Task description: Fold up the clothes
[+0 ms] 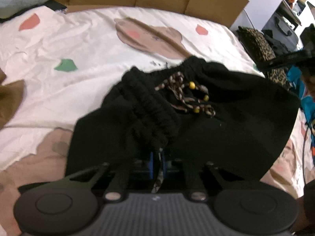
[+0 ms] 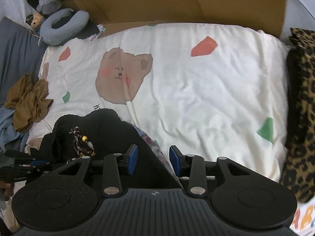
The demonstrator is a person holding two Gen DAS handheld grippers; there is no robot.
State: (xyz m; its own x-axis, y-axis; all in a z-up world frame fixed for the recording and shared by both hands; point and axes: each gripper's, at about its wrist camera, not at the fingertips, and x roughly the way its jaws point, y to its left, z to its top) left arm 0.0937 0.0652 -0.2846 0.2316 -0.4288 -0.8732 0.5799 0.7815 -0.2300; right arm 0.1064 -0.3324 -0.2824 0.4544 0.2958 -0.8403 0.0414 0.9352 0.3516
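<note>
Left gripper (image 1: pixel 157 161) seemingly pinches black shorts (image 1: pixel 196 127); right gripper (image 2: pixel 153 159) gapes.

The right gripper (image 2: pixel 153 160) hangs with jaws apart over the edge of black shorts (image 2: pixel 110 129) on a bear-print bedsheet (image 2: pixel 206 90).

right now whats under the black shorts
The black shorts lie on the white bear-print bedspread, which shows all around them. Whatever is directly beneath the shorts is covered.
</note>
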